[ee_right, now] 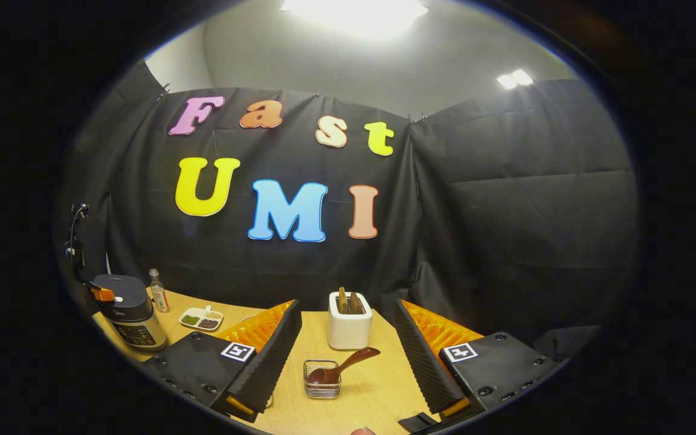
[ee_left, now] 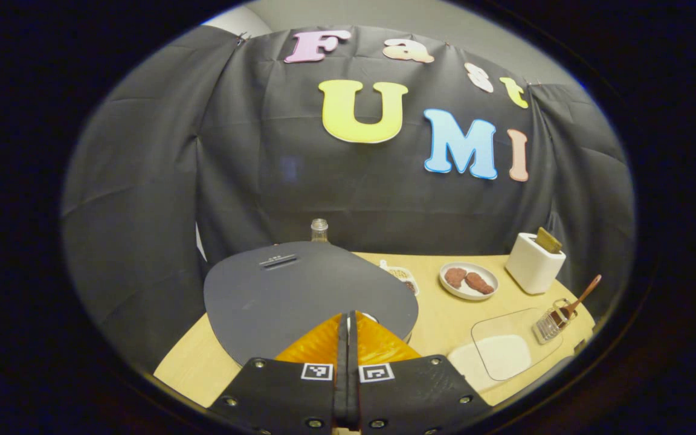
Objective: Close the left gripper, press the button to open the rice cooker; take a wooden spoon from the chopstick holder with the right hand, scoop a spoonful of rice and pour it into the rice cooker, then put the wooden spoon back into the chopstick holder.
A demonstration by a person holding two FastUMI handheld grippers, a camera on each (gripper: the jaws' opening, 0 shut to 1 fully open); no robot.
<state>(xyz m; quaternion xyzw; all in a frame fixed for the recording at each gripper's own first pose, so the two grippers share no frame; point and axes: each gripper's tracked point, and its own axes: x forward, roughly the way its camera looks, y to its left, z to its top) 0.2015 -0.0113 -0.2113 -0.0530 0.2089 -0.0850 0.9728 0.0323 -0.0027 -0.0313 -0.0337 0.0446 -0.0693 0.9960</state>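
Your left gripper [ee_left: 348, 329] is pinched closed, empty, poised just above the rice cooker [ee_left: 299, 290], so its joined tips can press the button. Your right gripper [ee_right: 348, 350] gapes wide, framing the wooden spoon [ee_right: 342, 367] in its wire chopstick holder [ee_right: 322, 382]; bare table [ee_right: 372, 393] surrounds it, the toaster [ee_right: 349, 329] farther back.

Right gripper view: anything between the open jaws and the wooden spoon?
No. Bare tabletop lies between the right gripper and the wooden spoon in its wire holder.

Left gripper [ee_left: 348, 338] jaws closed; right gripper [ee_right: 348, 344] jaws wide apart.
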